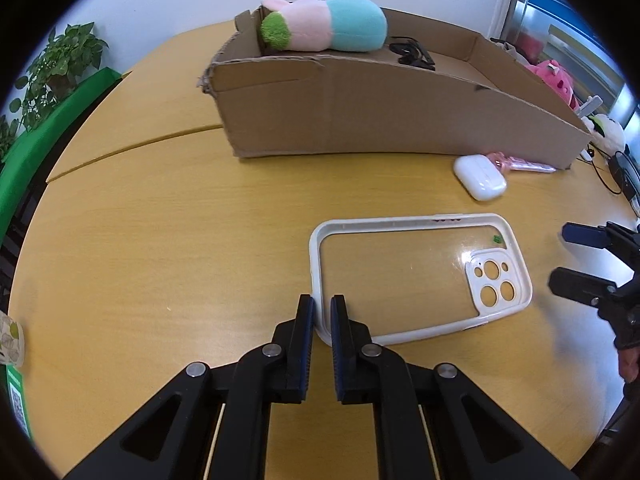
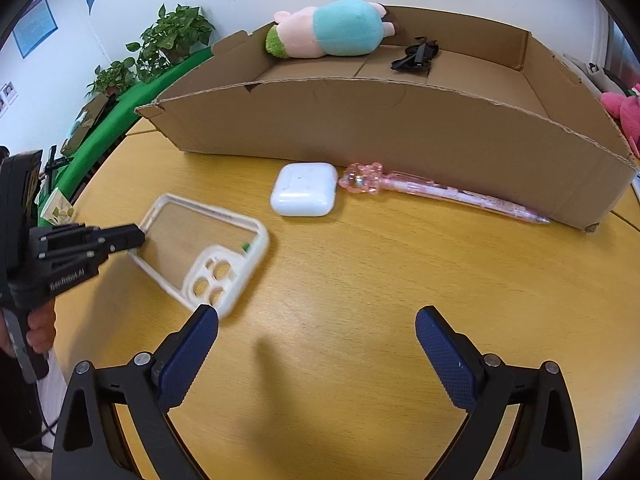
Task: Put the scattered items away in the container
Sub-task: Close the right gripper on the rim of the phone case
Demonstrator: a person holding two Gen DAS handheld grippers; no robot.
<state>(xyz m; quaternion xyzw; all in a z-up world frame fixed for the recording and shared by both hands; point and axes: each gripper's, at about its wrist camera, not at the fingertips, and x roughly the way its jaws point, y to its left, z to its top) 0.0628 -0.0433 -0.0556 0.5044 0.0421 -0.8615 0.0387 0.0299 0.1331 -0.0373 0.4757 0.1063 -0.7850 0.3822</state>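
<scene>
A white-rimmed clear phone case (image 1: 416,276) lies on the wooden table, and my left gripper (image 1: 322,304) is shut on its near short rim. From the right wrist view the same case (image 2: 208,252) looks blurred, with the left gripper (image 2: 138,236) clamped on its far end. My right gripper (image 2: 316,320) hangs open over bare table with nothing between its fingers. A white earbud case (image 2: 304,194) and a pink pen (image 2: 440,192) lie in front of the cardboard box (image 2: 360,132). Inside the box rest a plush toy (image 2: 332,30) and a black item (image 2: 416,58).
Pink and white plush toys (image 1: 556,80) sit beyond the box's right end. Potted plants (image 2: 172,40) and a green board stand at the table's far left. A hand (image 2: 40,328) grips the left tool's handle. Cables lie at the right table edge (image 1: 616,168).
</scene>
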